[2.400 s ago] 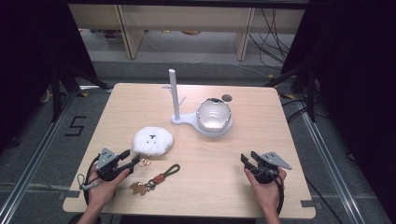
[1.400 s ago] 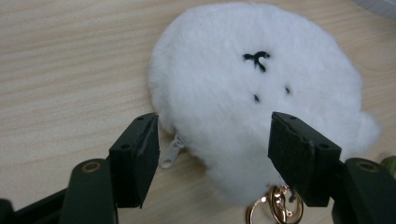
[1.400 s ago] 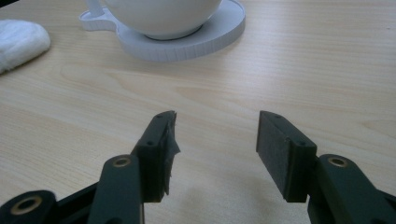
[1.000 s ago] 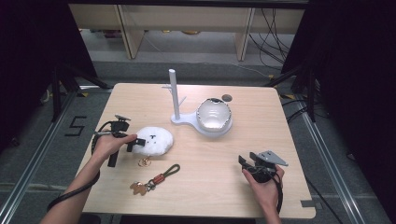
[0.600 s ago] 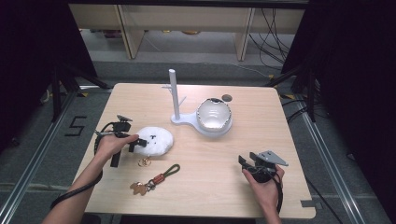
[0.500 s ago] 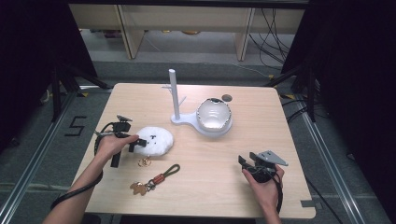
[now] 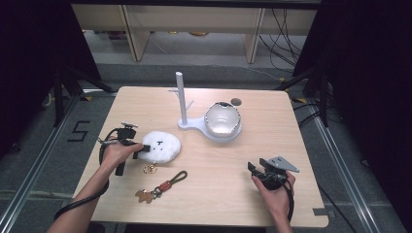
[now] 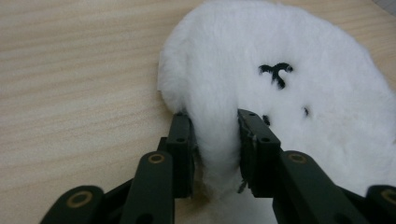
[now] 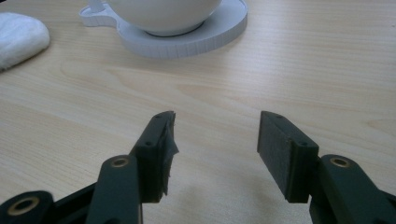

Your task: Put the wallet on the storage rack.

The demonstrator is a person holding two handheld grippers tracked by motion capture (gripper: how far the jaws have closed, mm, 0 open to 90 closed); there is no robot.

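A white fluffy plush with small black marks lies on the left half of the wooden table. My left gripper reaches in from the plush's left side. Its jaws have just been closing, and in the left gripper view the pads pinch a fold of the plush's fur edge between them. My right gripper rests low at the front right, open, with bare table between its jaws.
A white stand with a round bowl on its base sits mid-table; the bowl and the plush lie ahead of the right gripper. A brown keychain and a small gold ring lie near the front left.
My left hand moved from the table's front left up to the plush, and its jaws have closed on the plush's left edge. The right hand has stayed put.
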